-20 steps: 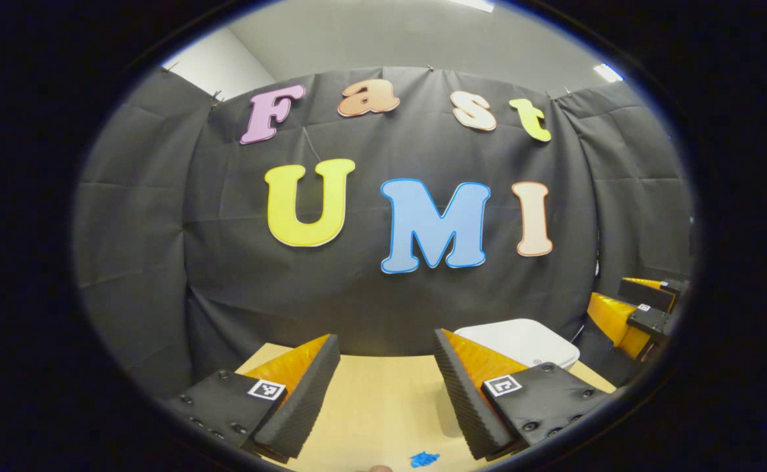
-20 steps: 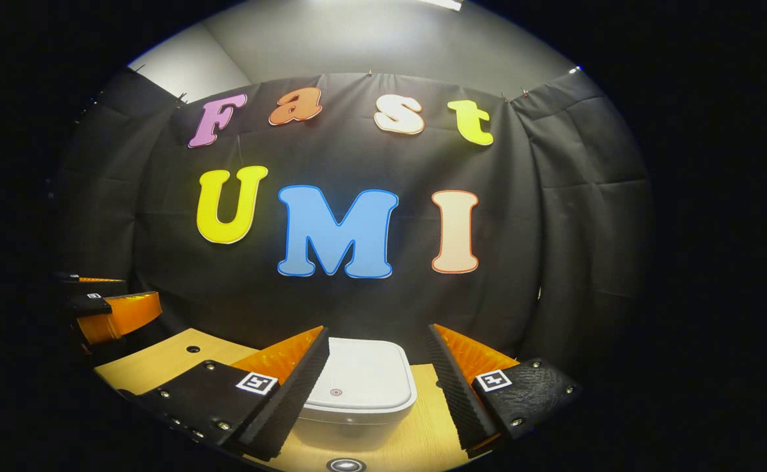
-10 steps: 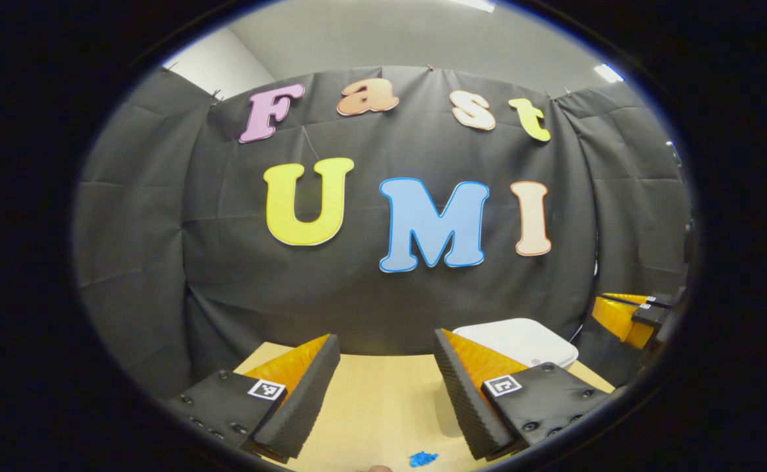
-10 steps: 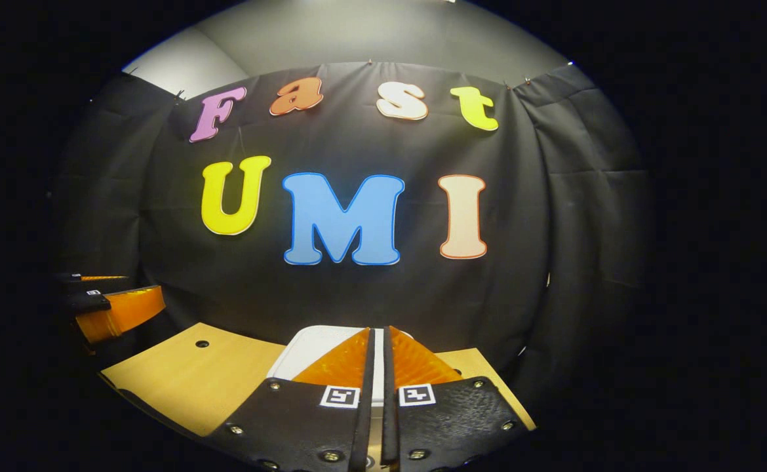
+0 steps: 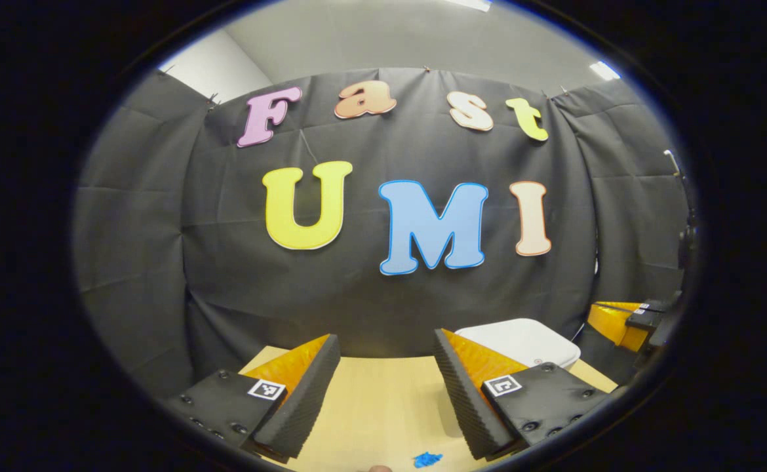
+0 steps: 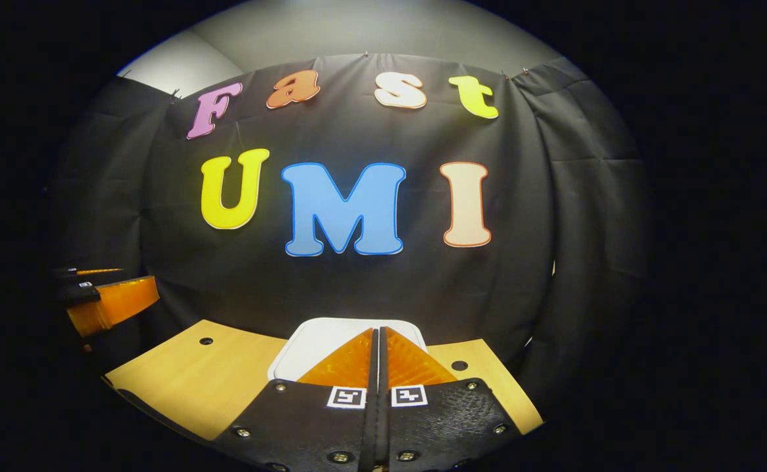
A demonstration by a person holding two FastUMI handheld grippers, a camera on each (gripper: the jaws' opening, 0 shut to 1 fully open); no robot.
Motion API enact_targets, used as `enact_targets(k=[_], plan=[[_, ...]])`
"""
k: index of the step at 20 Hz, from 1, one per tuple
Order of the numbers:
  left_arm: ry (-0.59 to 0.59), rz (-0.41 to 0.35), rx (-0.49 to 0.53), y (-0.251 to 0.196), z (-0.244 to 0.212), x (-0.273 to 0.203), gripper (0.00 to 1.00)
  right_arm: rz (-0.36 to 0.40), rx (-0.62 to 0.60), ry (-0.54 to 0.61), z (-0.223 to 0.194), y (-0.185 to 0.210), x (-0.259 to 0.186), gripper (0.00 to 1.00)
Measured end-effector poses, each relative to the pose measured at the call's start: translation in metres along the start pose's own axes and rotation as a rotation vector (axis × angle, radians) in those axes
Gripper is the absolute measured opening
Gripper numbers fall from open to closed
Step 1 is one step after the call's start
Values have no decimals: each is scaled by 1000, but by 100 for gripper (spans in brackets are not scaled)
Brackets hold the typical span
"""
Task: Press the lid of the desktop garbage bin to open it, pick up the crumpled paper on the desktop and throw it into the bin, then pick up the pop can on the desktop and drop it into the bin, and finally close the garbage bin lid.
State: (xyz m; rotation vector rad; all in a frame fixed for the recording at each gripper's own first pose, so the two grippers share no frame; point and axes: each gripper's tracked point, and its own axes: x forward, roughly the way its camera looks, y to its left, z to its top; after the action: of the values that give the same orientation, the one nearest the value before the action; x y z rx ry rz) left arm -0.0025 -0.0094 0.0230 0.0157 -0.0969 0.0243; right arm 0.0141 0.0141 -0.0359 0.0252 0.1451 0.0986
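Observation:
A white bin with its lid down stands on the wooden table, right in front of my right gripper. That gripper is shut with nothing between its fingers, and its tips hover over the lid's near part. The same bin lid lies to the right past my left gripper, which is open and empty above the tabletop. The right gripper appears at the far right of the left gripper view. The left gripper appears at the left edge of the right gripper view.
The light wooden table has small round holes near the bin. A small blue mark lies on the tabletop close below my left gripper. Black cloth walls close the back and sides.
My right gripper has gone from open to shut and moved forward over the bin lid. My left gripper has stayed in place, open.

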Motion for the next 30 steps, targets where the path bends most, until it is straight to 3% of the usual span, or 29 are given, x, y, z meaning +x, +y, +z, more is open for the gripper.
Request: enact_targets(k=[14,30], plan=[[10,9,2,2,-5,2,96,99,5,185,-73,30,35,0],[43,19,-41,4,-16,16,96,92,36,209,-85,31,45,0]])
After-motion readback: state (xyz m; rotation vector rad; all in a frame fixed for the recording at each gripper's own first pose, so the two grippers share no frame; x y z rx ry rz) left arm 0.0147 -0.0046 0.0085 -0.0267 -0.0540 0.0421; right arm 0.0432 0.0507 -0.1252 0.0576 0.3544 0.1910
